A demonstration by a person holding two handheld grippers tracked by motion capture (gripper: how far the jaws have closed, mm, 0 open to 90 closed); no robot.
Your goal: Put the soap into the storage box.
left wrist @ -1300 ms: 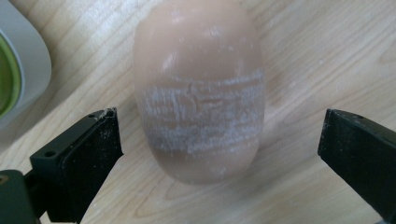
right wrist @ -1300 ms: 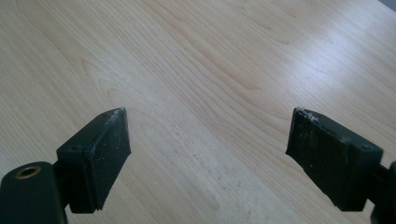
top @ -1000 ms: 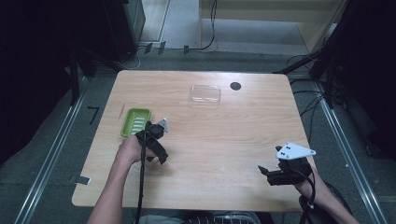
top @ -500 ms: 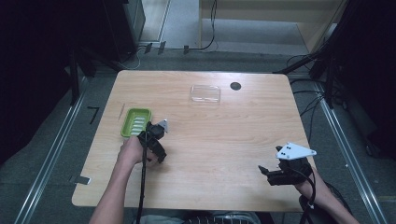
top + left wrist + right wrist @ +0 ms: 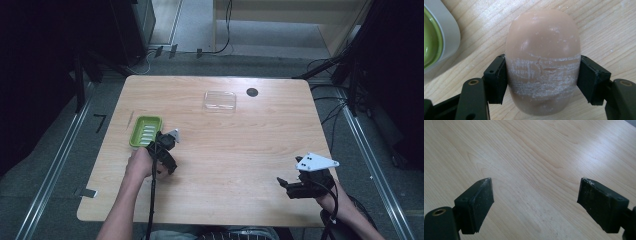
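Left gripper (image 5: 161, 141) has edged closer to the green soap dish (image 5: 146, 131) over the last second; in the high view it now sits right at the dish's near-right corner, where a second ago it stood a little further toward the person. Right gripper (image 5: 286, 184) has not moved: it rests at the near right of the tabletop (image 5: 250, 145), well apart from everything else.

Left gripper view: jaws clamped on a bar of soap (image 5: 543, 60), one pad on each long side, at about mid-length. The bar hangs just over the wood, with the dish's rim (image 5: 447, 37) near its left. My reading: the bar is being carried to the dish and is almost there; the drop-in has not yet happened.

Right gripper view: jaws wide apart, nothing between them, bare wood beneath.

Materials:
- Soap: peach-tan, oval, rounded ends, smooth and faintly glossy at the top; a band of whitish scuffing and a fine crack across the gripped zone. Likely slippery under pressure.
- Dish: glossy lime-green inside with raised ribs, pale grey outer rim, rounded corners.
- Tabletop: light wood grain, matte.
- Clear plastic lid (image 5: 220, 100), shallow and rectangular, at the far middle, beside a dark round spot (image 5: 252, 92).
- Jaw pads: black, blocky, dusted with white residue.
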